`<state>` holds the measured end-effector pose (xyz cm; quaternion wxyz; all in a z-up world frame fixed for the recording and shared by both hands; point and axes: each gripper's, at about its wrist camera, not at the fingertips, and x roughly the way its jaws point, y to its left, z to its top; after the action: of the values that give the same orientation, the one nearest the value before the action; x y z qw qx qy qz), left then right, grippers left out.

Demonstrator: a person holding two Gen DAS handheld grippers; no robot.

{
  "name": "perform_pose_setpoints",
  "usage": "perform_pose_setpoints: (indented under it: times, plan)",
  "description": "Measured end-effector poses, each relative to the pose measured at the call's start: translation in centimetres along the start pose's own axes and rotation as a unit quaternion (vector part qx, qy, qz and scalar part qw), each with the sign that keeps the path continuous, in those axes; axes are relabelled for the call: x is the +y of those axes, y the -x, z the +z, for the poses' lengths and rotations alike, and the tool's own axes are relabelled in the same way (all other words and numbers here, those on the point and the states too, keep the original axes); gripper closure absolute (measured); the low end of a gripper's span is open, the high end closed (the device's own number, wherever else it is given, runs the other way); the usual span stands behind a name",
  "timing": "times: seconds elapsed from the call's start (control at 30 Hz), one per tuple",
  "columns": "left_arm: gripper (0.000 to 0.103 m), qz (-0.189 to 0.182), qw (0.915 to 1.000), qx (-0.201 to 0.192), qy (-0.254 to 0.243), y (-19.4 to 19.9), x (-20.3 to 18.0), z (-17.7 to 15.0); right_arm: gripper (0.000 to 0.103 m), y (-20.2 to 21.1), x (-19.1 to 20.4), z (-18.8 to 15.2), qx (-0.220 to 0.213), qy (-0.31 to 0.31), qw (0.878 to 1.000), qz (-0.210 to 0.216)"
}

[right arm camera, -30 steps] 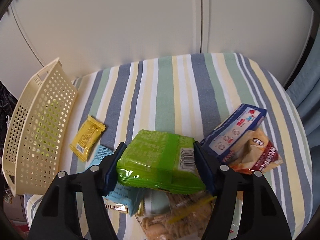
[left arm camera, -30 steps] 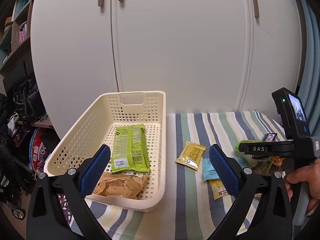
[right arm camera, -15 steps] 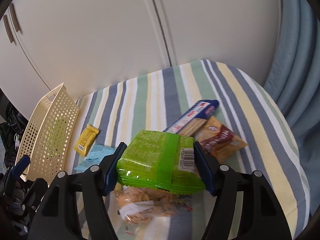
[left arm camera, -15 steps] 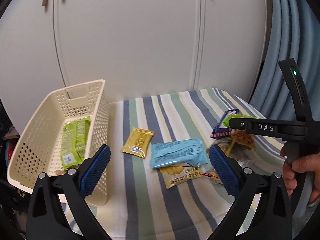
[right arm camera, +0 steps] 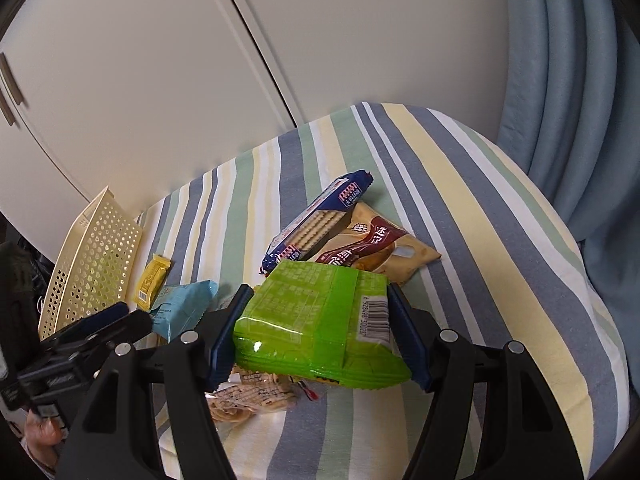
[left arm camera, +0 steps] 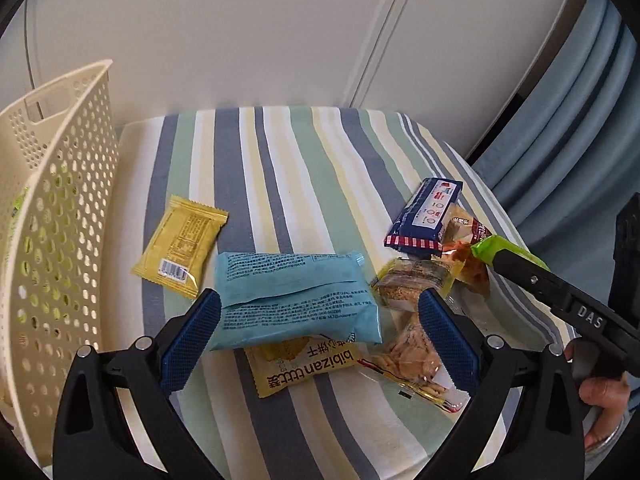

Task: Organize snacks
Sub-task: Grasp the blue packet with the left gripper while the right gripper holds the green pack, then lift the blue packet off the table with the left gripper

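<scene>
Striped cloth [right arm camera: 460, 184] below — right hand-held gripper [right arm camera: 320, 340] clamps green packet [right arm camera: 320, 320], left hand-held gripper [left arm camera: 318, 336] gapes.

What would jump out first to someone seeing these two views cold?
The bright green snack pack, clamped in the right hand-held gripper and held above the striped tablecloth. Next, the light blue packet lying on other snacks between the fingers of the open left hand-held gripper. The cream perforated basket stands at the table's left edge with something green inside.
</scene>
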<state>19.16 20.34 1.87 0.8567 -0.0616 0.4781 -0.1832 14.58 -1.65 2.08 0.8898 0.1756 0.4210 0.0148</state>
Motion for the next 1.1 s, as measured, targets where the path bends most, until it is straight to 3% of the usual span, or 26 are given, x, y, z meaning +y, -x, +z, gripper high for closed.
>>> perform_pose_setpoints:
  times: [0.13,0.43,0.6,0.8,0.97,1.1]
  plan:
    - [0.003,-0.004,0.9991,0.03,0.028,-2.5,0.9,0.2,0.036,0.1,-0.5,-0.1,0.002,-0.002,1.0,0.004]
    - [0.003,-0.009,0.9985,0.048,0.026,-4.2,0.3,0.4,0.036,-0.3,-0.7,-0.2,0.003,-0.007,1.0,0.016]
    - [0.003,0.038,0.9971,0.065,-0.012,-5.7,-1.6,0.6,0.036,-0.3,-0.7,-0.3,0.002,-0.008,1.0,0.018]
    - [0.003,0.06,0.9958,0.068,-0.007,-7.0,-1.9,0.7,0.036,-0.4,-1.1,-0.2,0.004,-0.012,1.0,0.019]
    - [0.015,0.05,0.9977,0.045,0.004,-6.3,-1.5,0.7,0.036,-0.5,-1.4,-0.3,0.004,-0.017,1.0,0.023]
    - [0.033,0.041,0.9989,0.021,-0.006,-5.0,-2.2,0.6,0.036,-0.5,-1.4,-0.3,0.003,-0.017,1.0,0.022]
